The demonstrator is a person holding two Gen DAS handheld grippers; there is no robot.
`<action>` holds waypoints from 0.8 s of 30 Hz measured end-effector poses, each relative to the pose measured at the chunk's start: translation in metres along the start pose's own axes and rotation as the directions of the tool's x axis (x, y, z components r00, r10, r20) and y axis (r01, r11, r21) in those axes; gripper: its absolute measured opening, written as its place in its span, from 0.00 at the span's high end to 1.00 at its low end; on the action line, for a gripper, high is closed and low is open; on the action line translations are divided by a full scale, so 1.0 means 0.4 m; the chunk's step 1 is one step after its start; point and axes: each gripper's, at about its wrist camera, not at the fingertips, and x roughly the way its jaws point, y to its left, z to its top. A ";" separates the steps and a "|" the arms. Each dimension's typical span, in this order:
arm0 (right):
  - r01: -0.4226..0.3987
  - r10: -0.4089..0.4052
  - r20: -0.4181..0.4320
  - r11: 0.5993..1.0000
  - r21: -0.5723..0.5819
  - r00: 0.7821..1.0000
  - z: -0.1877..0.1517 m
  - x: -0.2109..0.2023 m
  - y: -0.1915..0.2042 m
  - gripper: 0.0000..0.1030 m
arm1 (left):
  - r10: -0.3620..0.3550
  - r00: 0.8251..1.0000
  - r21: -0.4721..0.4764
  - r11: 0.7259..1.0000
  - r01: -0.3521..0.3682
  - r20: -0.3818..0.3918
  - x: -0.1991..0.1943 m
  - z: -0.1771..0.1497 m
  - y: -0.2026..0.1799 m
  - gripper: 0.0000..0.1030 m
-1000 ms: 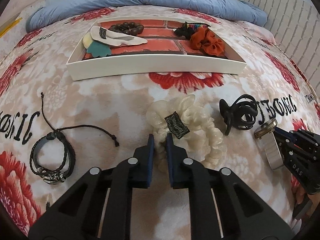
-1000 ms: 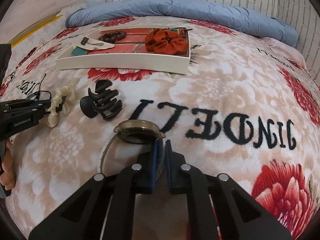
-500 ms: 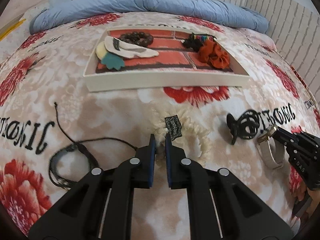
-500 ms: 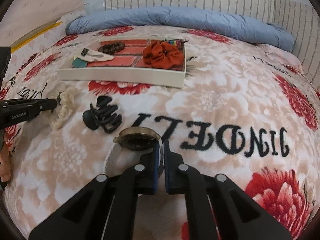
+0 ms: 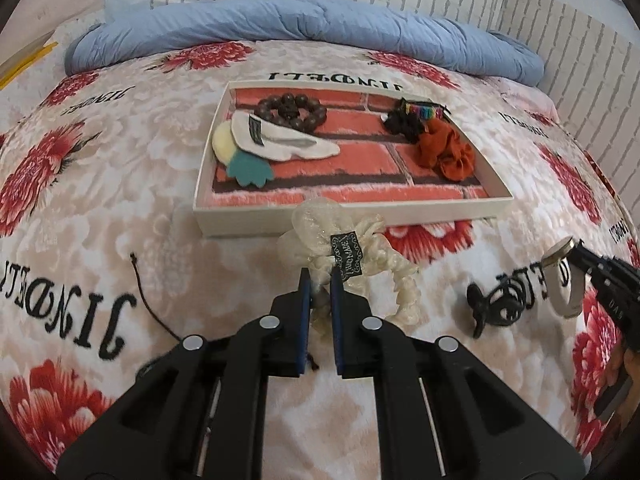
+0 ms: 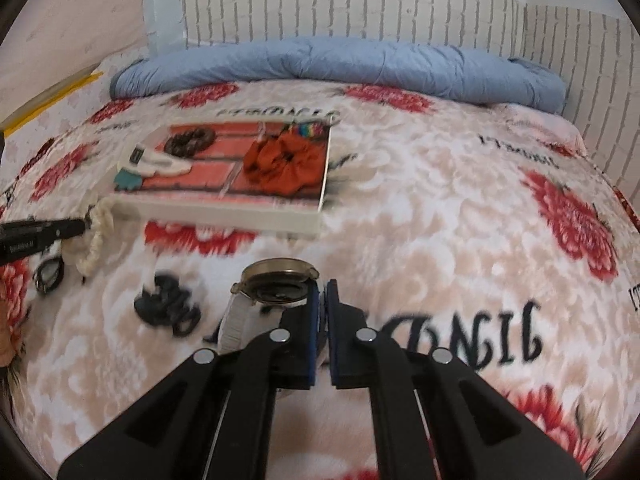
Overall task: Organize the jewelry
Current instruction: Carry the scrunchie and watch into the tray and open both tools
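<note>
Two grippers are shown, each clamped on one item above the floral blanket (image 5: 120, 208). The left gripper (image 5: 319, 280) is closed on the cream scrunchie (image 5: 360, 256), held at 6 o'clock of the white tray (image 5: 352, 222) — just before its near wall. The right gripper (image 6: 322, 292) is pinched on the watch (image 6: 276, 286), with the white strap hanging at 8 o'clock. The black claw clip (image 6: 168, 306) is left on the blanket at 9 o'clock of the watch.
</note>
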 end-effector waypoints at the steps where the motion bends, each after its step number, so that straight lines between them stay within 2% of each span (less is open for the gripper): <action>1: 0.001 -0.001 0.007 1.000 0.001 1.000 0.016 0.001 -0.001 0.96 | 0.001 1.000 -0.001 1.000 -0.001 0.003 0.002 0.011 0.003 0.92; 10: -0.006 0.006 0.044 1.000 -0.007 0.999 0.167 0.080 0.029 0.96 | 0.007 0.999 -0.015 1.000 -0.006 0.033 0.034 0.118 0.029 0.92; 17: -0.002 0.002 0.025 1.000 -0.007 1.000 0.226 0.185 0.065 0.96 | 0.035 0.999 -0.020 0.999 -0.035 0.034 0.104 0.202 0.057 0.92; 24: 0.029 -0.029 -0.012 0.999 -0.027 1.000 0.245 0.289 0.095 0.96 | 0.064 0.998 0.001 0.998 -0.064 0.000 0.202 0.233 0.073 0.92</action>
